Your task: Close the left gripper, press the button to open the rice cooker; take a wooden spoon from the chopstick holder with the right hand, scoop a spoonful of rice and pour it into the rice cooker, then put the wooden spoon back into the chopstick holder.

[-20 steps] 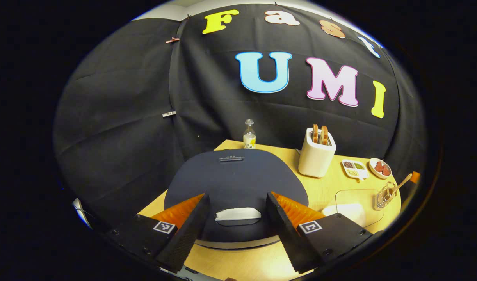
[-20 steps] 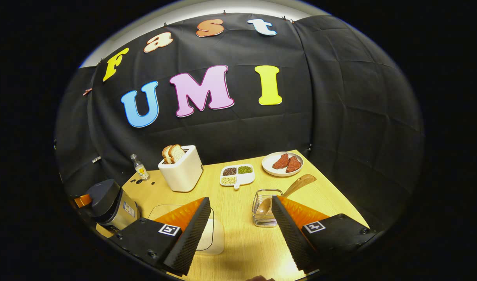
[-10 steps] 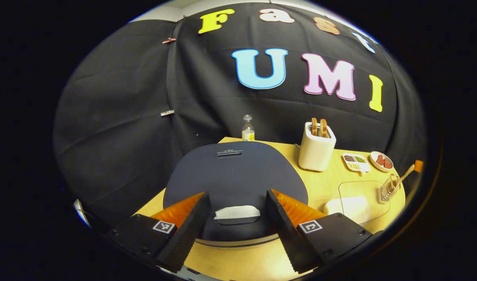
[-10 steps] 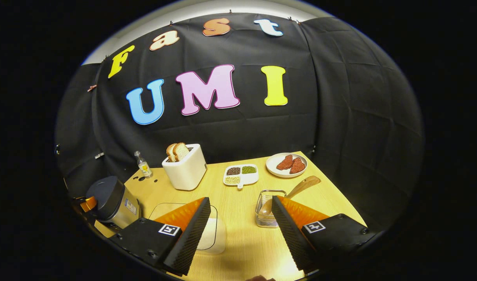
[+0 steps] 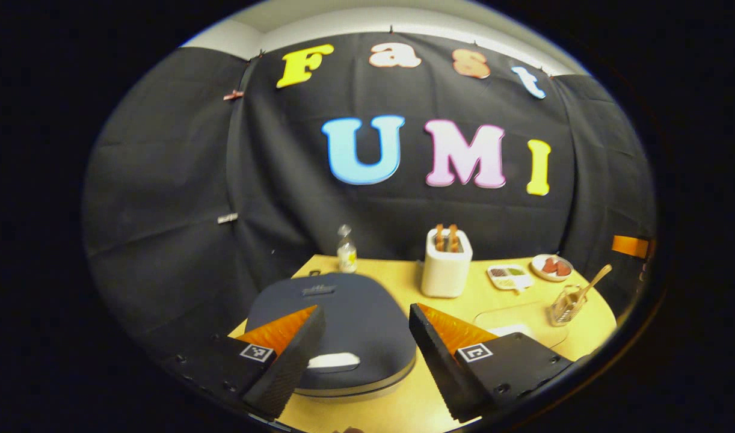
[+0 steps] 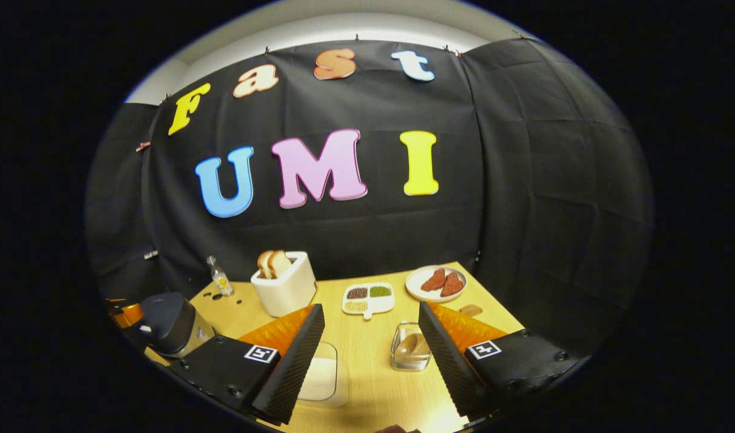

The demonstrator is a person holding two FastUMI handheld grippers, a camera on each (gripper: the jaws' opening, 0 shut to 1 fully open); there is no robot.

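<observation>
Both grippers, left gripper (image 5: 361, 349) and right gripper (image 6: 370, 355), have drawn back, jaws wide apart; the wooden spoon (image 6: 417, 344) handle is half hidden.

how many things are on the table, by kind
cooker: 1
bottle: 1
toaster: 1
dishes: 2, a tray and a plate
rice box: 1
holder with spoon: 2
total: 8
</observation>
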